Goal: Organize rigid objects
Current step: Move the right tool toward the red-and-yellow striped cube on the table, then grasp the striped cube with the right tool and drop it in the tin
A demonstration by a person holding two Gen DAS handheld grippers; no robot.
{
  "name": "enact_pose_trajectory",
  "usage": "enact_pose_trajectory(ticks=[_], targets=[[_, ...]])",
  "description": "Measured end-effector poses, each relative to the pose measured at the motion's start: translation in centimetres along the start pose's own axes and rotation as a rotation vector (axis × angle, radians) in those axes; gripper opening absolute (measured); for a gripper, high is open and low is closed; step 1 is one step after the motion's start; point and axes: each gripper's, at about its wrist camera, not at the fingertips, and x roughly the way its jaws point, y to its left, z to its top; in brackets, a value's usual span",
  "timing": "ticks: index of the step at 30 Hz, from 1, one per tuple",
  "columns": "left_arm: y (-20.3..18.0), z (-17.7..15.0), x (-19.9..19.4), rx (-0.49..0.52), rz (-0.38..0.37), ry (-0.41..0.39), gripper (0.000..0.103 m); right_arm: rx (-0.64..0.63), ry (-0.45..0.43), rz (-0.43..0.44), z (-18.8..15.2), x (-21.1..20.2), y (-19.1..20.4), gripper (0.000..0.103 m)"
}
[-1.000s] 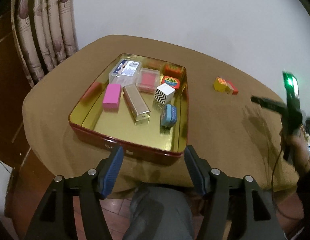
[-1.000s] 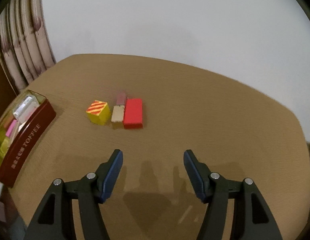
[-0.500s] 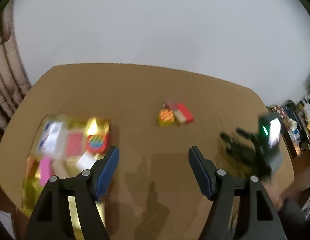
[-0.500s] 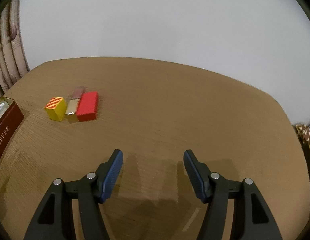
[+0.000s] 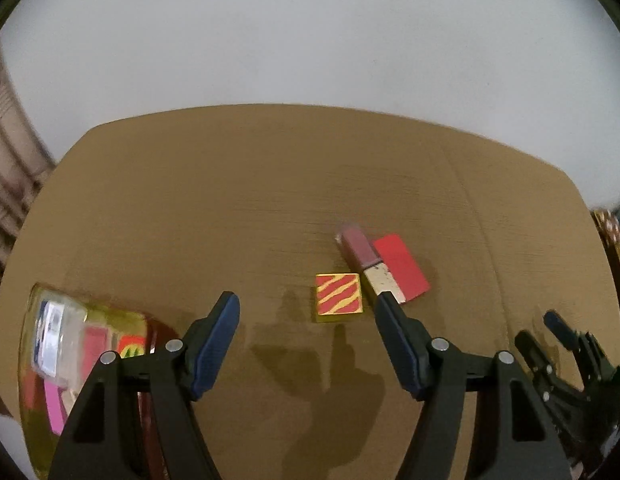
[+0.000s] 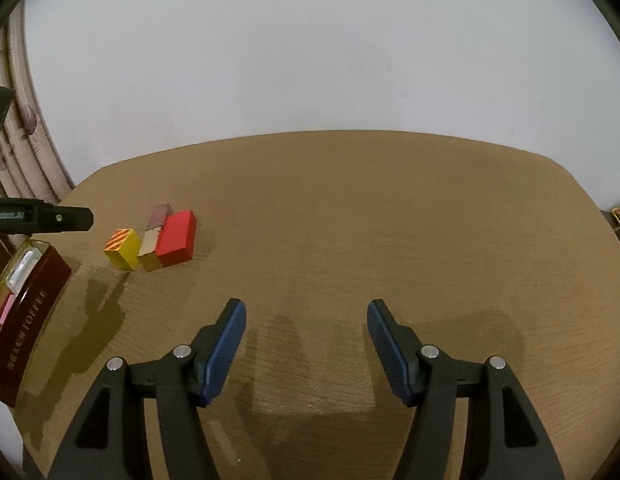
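Note:
Three loose pieces lie together on the brown table: a yellow cube with red stripes (image 5: 338,298) (image 6: 121,248), a lipstick-like tube (image 5: 368,264) (image 6: 153,240) and a red block (image 5: 400,266) (image 6: 175,238). My left gripper (image 5: 306,300) hovers open just before them. The cube shows between its fingertips, nearer the right one, and no pad touches it. That right fingertip covers the tube's near end. My right gripper (image 6: 305,306) (image 5: 562,344) stands open over bare table to the right of the pieces, nothing between its fingers.
A red and gold tin (image 5: 89,320) (image 6: 25,300) with several small boxes inside sits at the table's left. A white wall runs behind the table, and a curtain (image 6: 17,152) hangs at far left. Part of the left gripper's body (image 6: 49,220) reaches in above the tin.
My left gripper has swept right, from in front of the tin to the three loose pieces, and its jaws stand a little wider. The right gripper has drifted right, still open.

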Motion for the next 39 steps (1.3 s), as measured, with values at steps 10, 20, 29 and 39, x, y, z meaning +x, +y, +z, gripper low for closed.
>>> enact_pose_trajectory(ticks=[10, 20, 29, 39], targets=[[4.8, -7.3, -7.0, -0.068, 0.082, -0.107, 0.069, -0.234, 0.006, 0.318, 4.8, -0.4, 8.6, 0.065], [11.2, -15.6, -10.3, -0.105, 0.073, -0.039, 0.069, -0.567, 0.171, 0.374, 5.7, 5.7, 17.5, 0.065], [11.5, -17.2, -10.7, -0.097, 0.029, -0.013, 0.07, -0.882, 0.32, 0.336, 6.8, 9.3, 19.3, 0.065], [12.4, -17.5, -10.1, -0.136, 0.038, 0.019, 0.07, -0.965, 0.404, 0.344, 7.0, 10.4, 21.2, 0.039]])
